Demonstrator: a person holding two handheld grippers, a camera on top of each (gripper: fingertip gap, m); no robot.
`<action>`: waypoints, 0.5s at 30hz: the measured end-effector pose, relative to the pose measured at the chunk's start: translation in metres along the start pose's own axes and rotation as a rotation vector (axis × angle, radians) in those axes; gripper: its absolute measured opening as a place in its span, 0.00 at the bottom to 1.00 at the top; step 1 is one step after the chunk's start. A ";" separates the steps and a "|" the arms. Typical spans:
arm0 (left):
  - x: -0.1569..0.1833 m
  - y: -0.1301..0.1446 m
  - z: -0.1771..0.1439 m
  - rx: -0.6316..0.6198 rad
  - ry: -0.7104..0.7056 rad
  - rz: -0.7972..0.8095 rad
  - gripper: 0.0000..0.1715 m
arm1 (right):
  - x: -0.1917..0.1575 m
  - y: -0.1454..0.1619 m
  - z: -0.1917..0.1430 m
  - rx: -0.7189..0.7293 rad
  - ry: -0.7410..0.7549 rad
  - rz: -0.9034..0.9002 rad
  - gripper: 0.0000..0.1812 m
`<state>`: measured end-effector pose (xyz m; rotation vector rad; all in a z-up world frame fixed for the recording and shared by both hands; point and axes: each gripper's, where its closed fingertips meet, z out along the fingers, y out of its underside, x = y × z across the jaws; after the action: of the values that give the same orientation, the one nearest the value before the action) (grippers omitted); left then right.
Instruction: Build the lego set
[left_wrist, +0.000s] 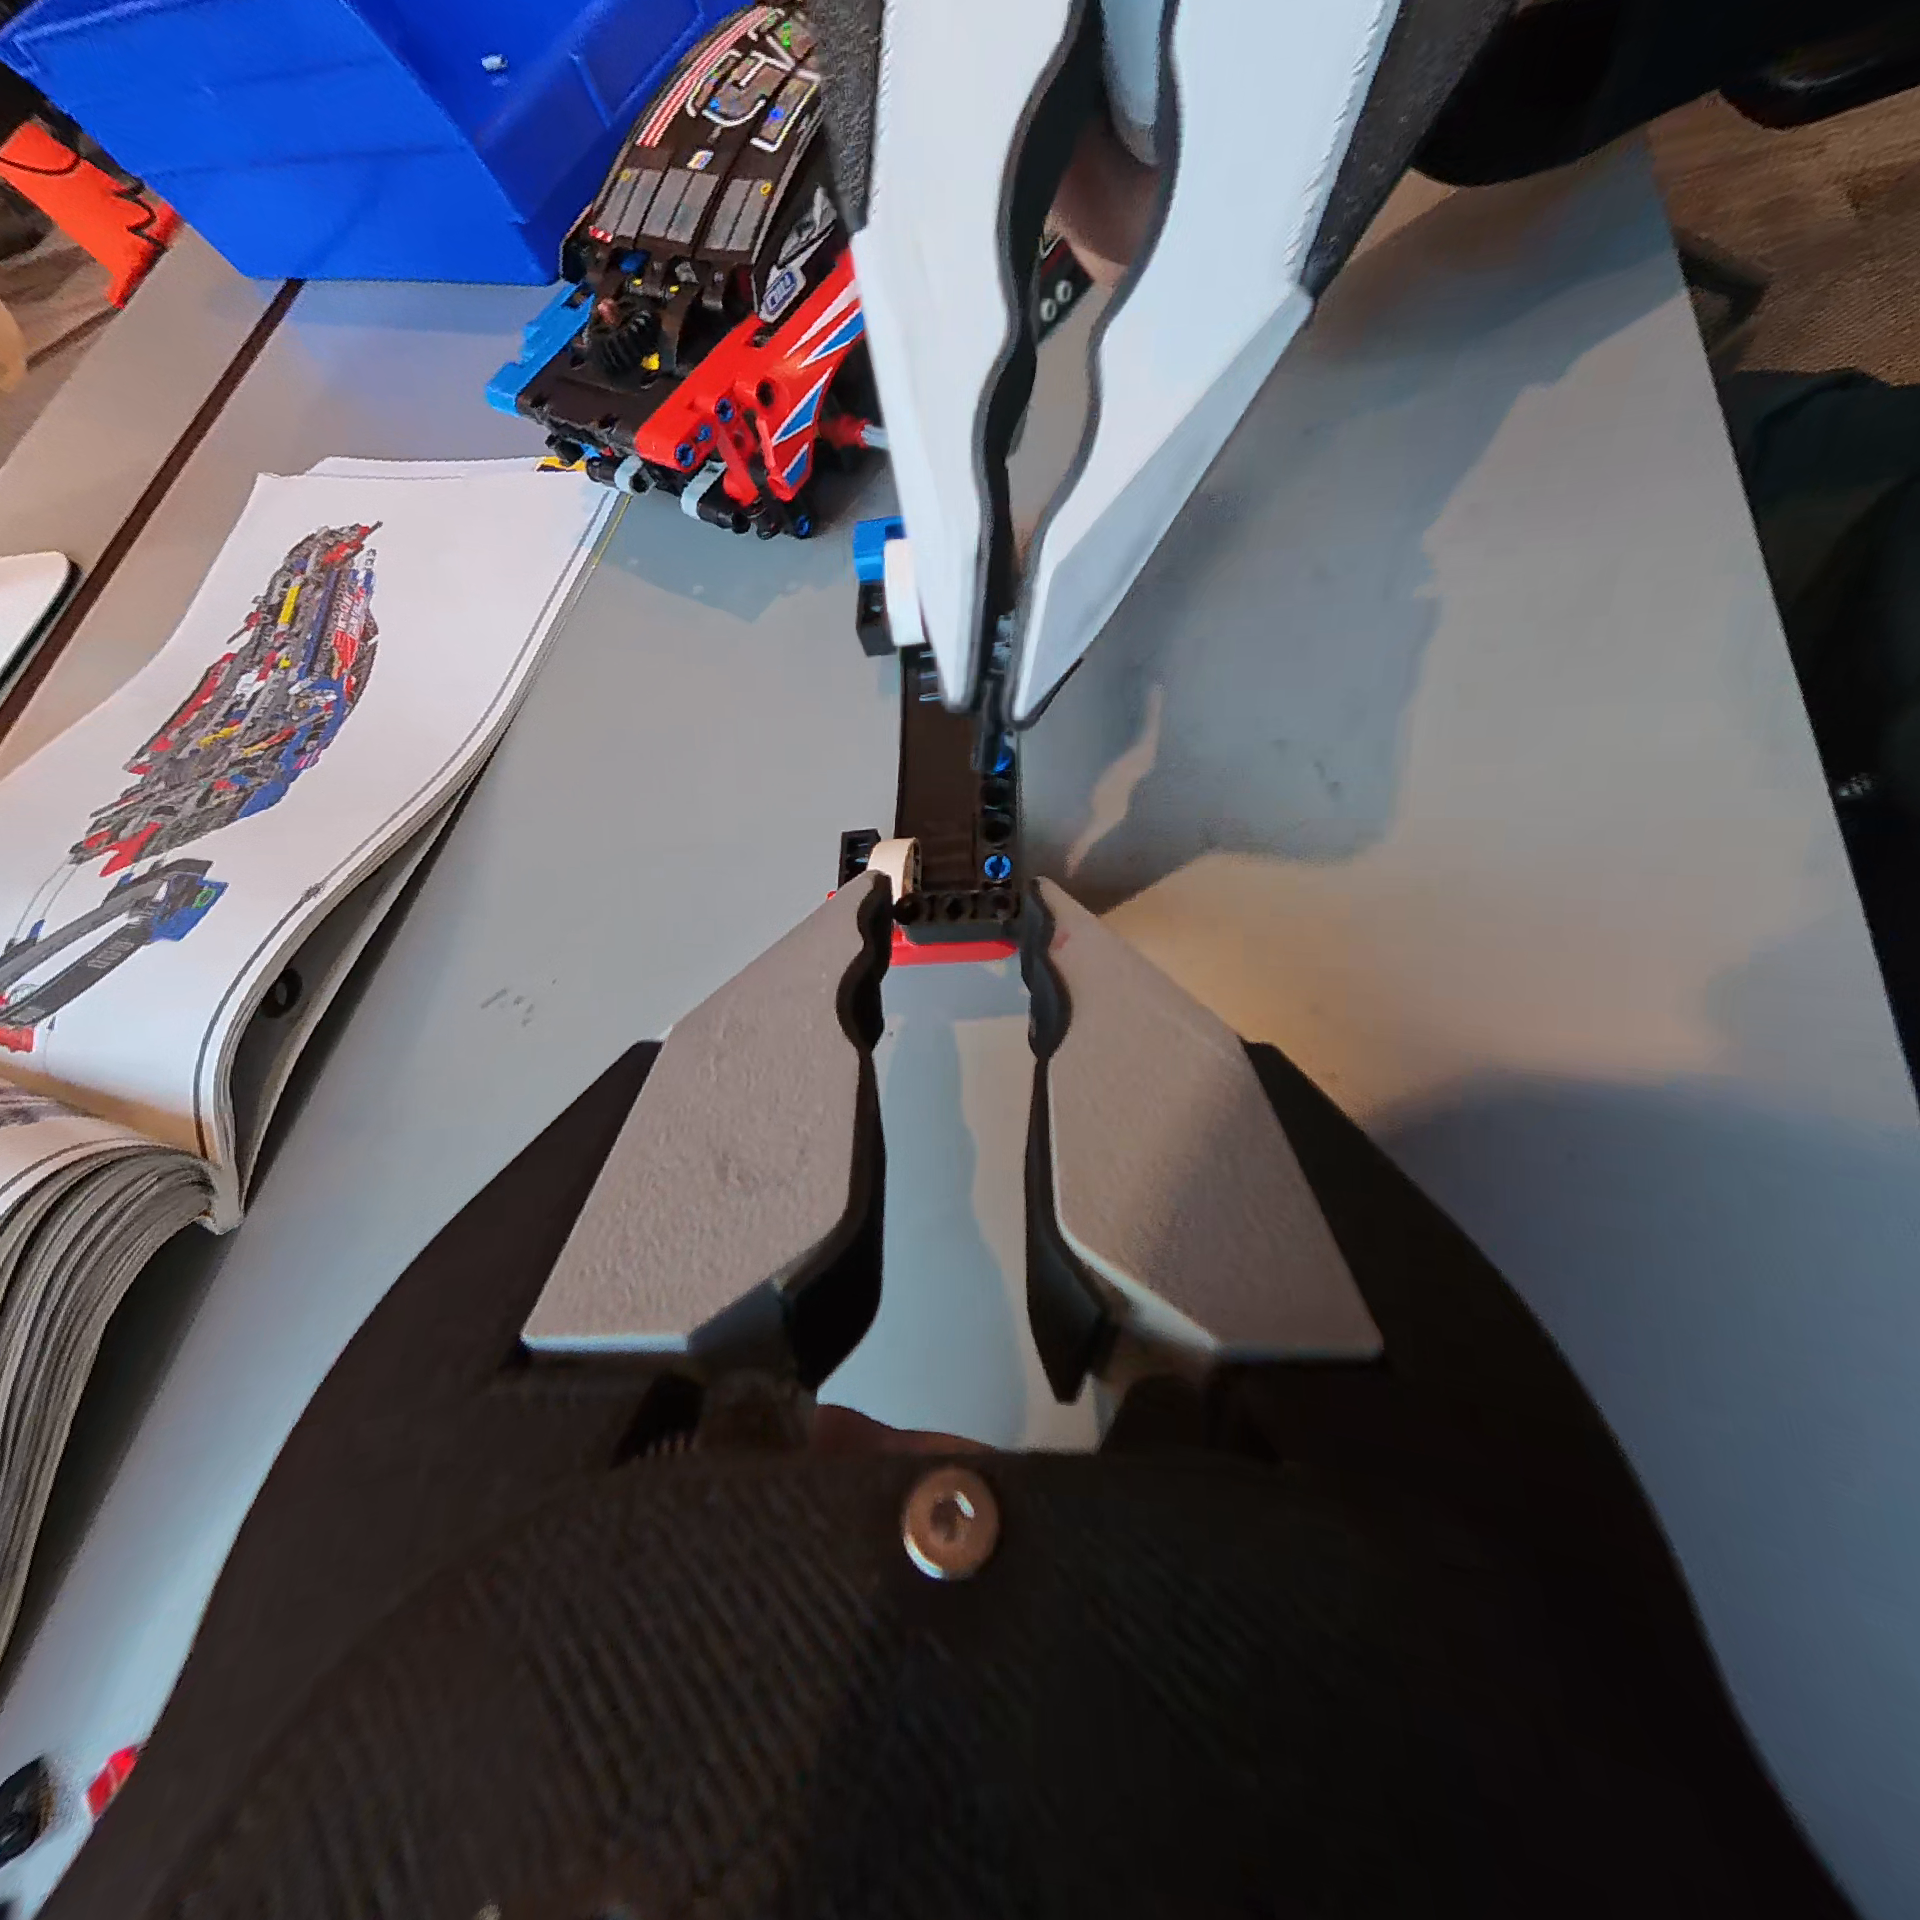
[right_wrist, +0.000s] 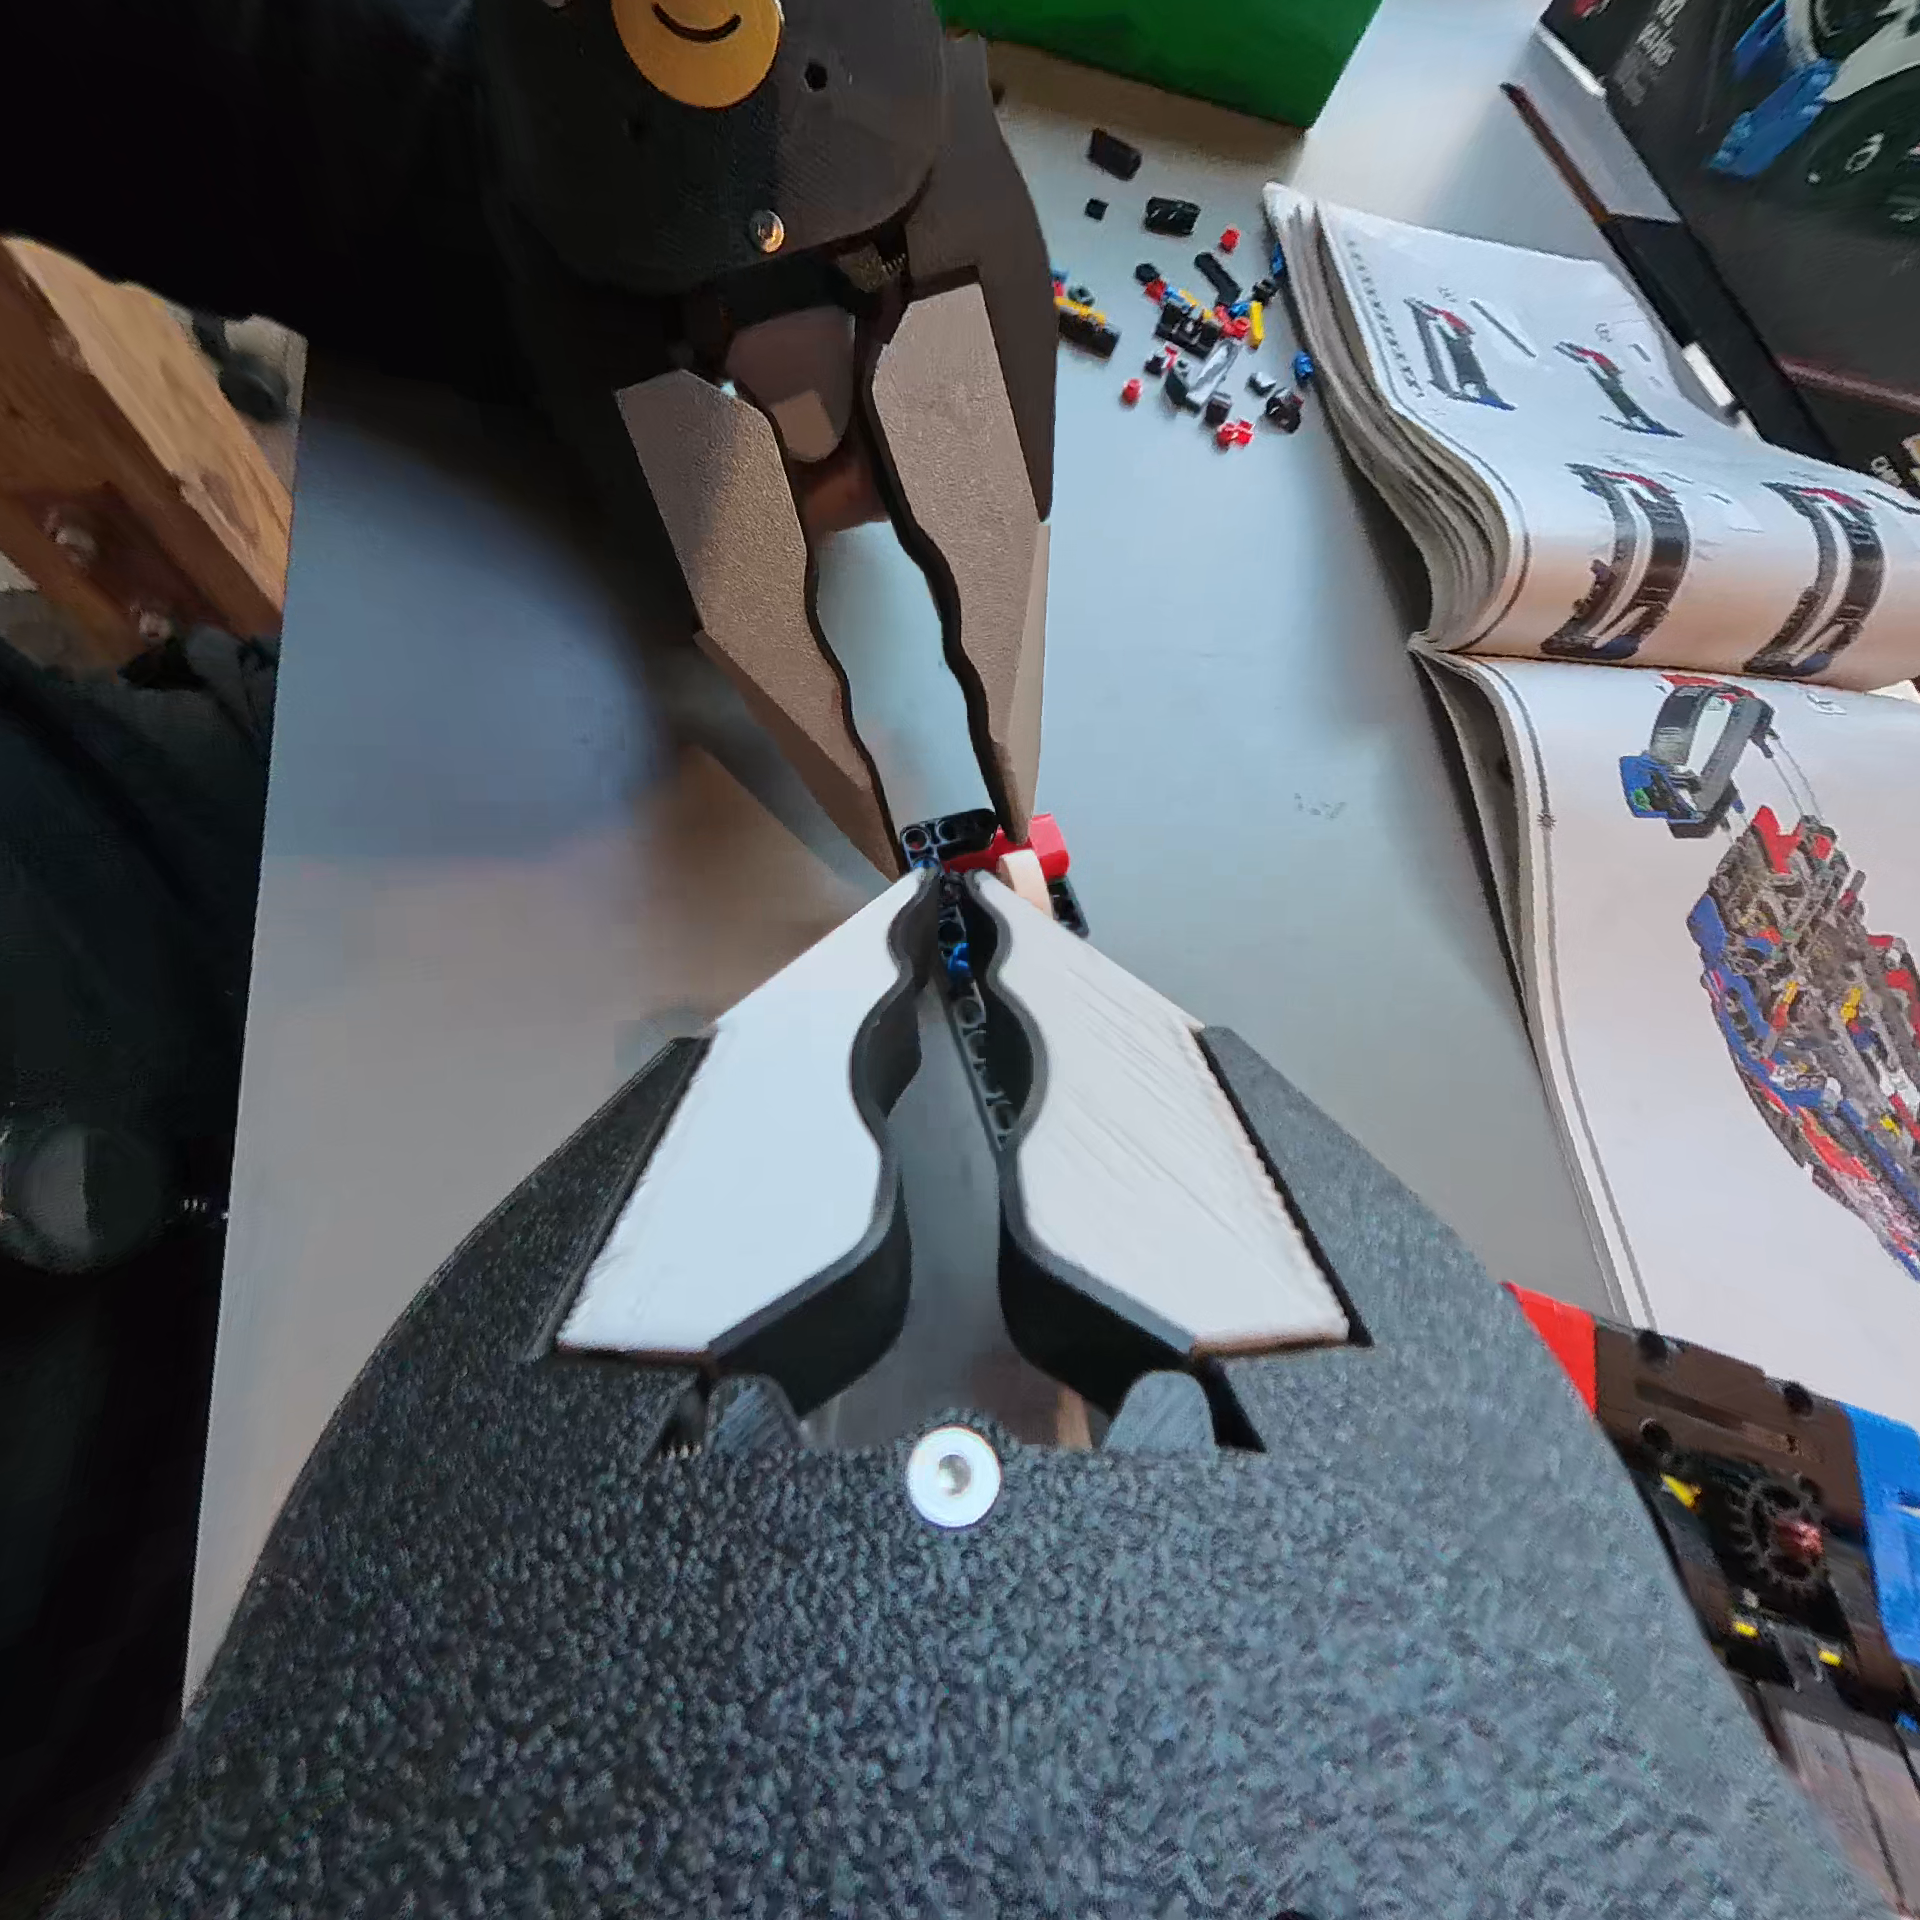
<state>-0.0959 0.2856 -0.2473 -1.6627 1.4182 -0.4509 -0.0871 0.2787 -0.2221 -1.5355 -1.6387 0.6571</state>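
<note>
Two tools share one black lego beam assembly (left_wrist: 961, 831) over my grey table (left_wrist: 1455, 727). Left wrist view: left tool (left_wrist: 956, 914) pinches its red end, right tool (left_wrist: 987, 707) clamps its middle; blue bin (left_wrist: 312, 135), car model (left_wrist: 707, 312), manual (left_wrist: 312, 727) beyond. Right wrist view: loose parts (right_wrist: 1195, 312), table edge open leftward.

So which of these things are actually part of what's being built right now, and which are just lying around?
In use:
- black beam sub-assembly, held by the left hand-held gripper and the right hand-held gripper
- open instruction book
- car body
- loose pieces

Lying about:
- blue bin
- green box
</note>
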 end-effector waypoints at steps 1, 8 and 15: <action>0.001 -0.001 0.001 -0.004 -0.007 0.003 0.13 | -0.002 0.001 0.001 -0.023 -0.016 -0.015 0.02; -0.001 0.000 0.001 -0.006 -0.017 0.015 0.17 | -0.003 0.012 0.001 -0.169 -0.051 -0.095 0.02; 0.000 0.003 0.008 -0.032 0.010 0.041 0.14 | 0.002 0.010 0.004 -0.289 -0.044 -0.180 0.02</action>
<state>-0.0918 0.2886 -0.2537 -1.6563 1.4711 -0.4157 -0.0841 0.2826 -0.2319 -1.5559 -1.9446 0.3720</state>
